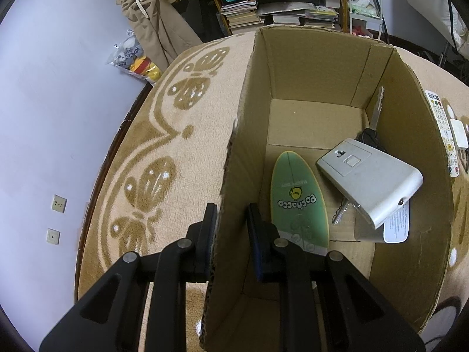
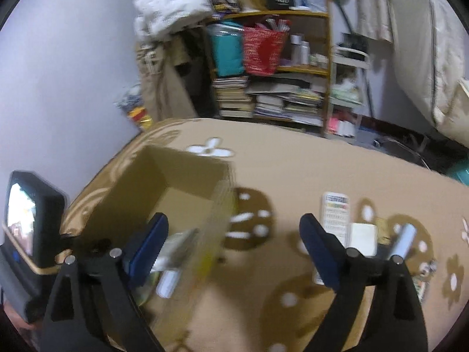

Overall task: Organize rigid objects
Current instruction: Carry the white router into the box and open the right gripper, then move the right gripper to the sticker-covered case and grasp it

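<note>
A cardboard box stands open on a beige patterned rug. My left gripper straddles the box's left wall, one finger outside, one inside; whether the pads press the wall is unclear. Inside lie a green surfboard-shaped toy, a grey device and a key. My right gripper is open and empty above the rug, over the box's right wall. A white remote, a white adapter and a silver cylinder lie on the rug to its right.
Bookshelves with books and bags stand behind the rug. A plush toy bag lies by the wall. The left gripper's body shows at the right wrist view's left edge. The right wrist view is motion-blurred.
</note>
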